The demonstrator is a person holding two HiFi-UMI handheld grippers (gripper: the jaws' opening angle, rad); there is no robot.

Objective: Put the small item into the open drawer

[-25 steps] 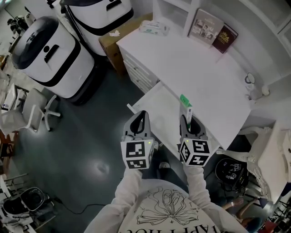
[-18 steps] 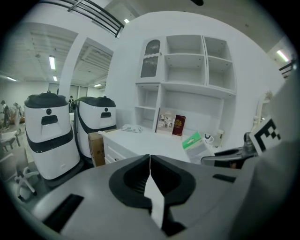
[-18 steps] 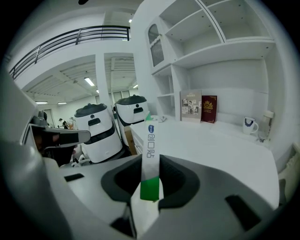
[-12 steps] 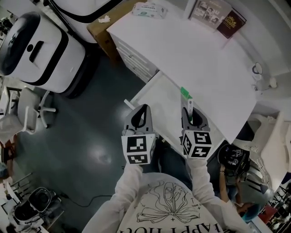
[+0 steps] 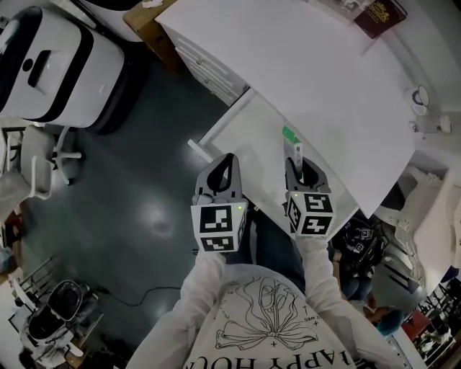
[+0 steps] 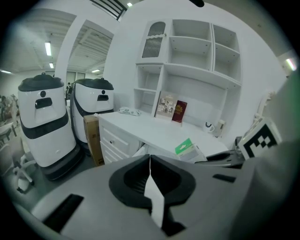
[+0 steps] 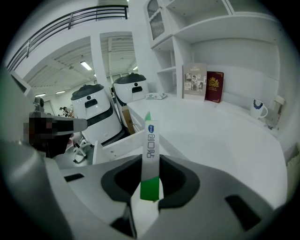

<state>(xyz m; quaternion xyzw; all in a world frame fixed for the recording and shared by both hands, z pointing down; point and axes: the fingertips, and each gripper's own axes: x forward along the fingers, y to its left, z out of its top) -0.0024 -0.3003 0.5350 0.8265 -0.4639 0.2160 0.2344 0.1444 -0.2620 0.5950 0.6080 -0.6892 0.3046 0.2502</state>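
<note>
The small item [image 5: 292,143], a slim white packet with green ends, stands upright in my right gripper [image 5: 297,166], whose jaws are shut on its lower end. In the right gripper view the packet [image 7: 151,138] rises out of the jaws of that gripper [image 7: 151,164]. It hangs over the near right part of the open white drawer [image 5: 245,137], which is pulled out from the white desk [image 5: 324,79]. My left gripper [image 5: 220,179] is shut on nothing, level with the right one, just off the drawer's front edge. In the left gripper view, its jaws [image 6: 150,159] meet.
Two books [image 5: 374,11] and a mug [image 5: 420,96] sit at the desk's far side. A white robot [image 5: 43,58], a cardboard box [image 5: 140,14] and a chair [image 5: 43,155] stand on the dark floor to the left. Shelves [image 6: 197,51] rise behind the desk.
The head view has tilted, so the desk and drawer sit higher in the picture. Both grippers keep their side-by-side pose, and the packet stays gripped, now nearer over the drawer.
</note>
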